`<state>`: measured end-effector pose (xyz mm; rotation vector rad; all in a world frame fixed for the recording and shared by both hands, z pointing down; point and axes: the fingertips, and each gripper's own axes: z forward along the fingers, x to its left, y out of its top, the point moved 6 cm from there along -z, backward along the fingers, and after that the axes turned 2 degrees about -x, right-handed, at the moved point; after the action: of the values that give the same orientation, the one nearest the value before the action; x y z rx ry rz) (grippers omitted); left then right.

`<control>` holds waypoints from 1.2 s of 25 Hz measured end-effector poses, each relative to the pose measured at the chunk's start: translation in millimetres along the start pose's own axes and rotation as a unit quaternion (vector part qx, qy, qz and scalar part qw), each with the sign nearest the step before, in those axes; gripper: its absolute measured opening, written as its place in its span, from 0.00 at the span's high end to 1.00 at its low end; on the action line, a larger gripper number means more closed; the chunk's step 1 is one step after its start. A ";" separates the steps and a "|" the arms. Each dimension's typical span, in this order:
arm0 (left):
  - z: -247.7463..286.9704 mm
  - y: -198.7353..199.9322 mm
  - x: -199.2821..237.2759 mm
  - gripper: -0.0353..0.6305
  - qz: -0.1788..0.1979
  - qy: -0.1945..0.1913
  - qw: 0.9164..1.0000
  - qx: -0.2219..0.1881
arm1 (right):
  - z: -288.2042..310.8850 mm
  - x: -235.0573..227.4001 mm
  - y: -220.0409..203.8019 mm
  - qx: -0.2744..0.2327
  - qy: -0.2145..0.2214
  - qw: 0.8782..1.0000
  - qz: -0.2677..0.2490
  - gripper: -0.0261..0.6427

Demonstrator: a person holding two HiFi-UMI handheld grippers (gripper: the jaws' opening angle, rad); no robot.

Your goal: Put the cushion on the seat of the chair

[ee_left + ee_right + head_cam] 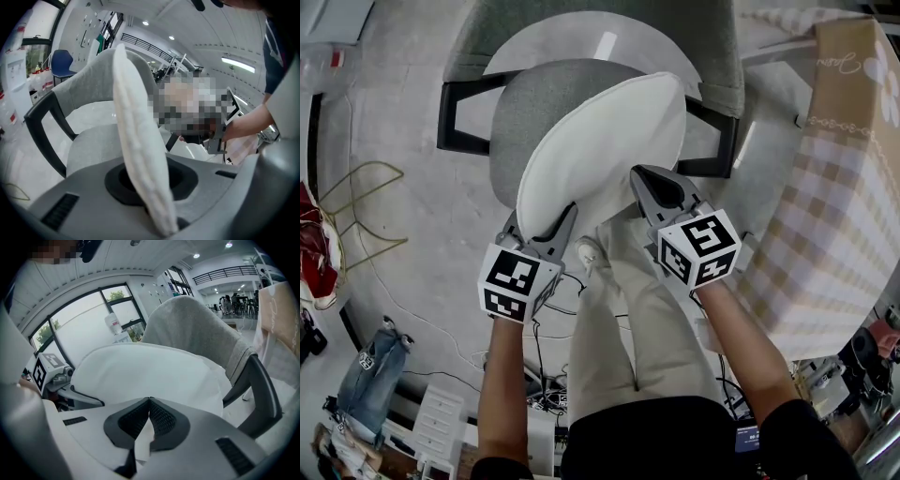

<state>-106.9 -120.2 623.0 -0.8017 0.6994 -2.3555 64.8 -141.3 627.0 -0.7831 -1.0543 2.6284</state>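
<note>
the cushion, white and oval, hangs over the chair seat, tilted. its near rim sits out past the seat's front edge and its far end reaches toward the backrest. it covers the middle and right of the seat; the seat's left part shows bare grey. we cannot tell whether the far end touches the seat yet.

both tongs are clamped on the cushion's near rim. the left gripper bites the rim at its left end, and in its own view the padded edge runs straight up between the jaws. the right gripper pinches the rim at the right; its jaw tips meet above a thin fold of white fabric caught between them.

black armrests flank the seat. a table with a checked cloth stands close to the chair's right side. the person's trouser leg is just short of the seat's front edge.

our reading: the placing step is in hand, cushion carried over the seat but not laid down. next move calls for lowering the near rim until the cushion lies flat, shifting it toward the seat's left edge so it centres between the armrests, then opening both tongs. the right pinch looks shallow, so it may slip first.
</note>
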 end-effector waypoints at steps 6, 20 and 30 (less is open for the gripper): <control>10.9 2.7 17.9 0.86 0.019 0.014 1.000 0.019 | 6.9 -1.7 -0.5 0.006 0.004 1.000 -0.003 0.93; 32.7 -5.5 50.9 0.86 0.036 0.035 0.997 0.056 | 15.9 -8.1 -9.0 0.021 0.006 1.000 -0.008 0.93; 52.7 -13.4 72.6 0.86 0.060 0.050 0.993 0.089 | 37.6 -8.8 -23.1 0.054 0.006 0.998 -0.034 0.93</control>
<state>-124.9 -172.3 695.1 -0.5515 0.5516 -2.3227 51.6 -149.6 669.2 -0.7265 -0.9114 2.5949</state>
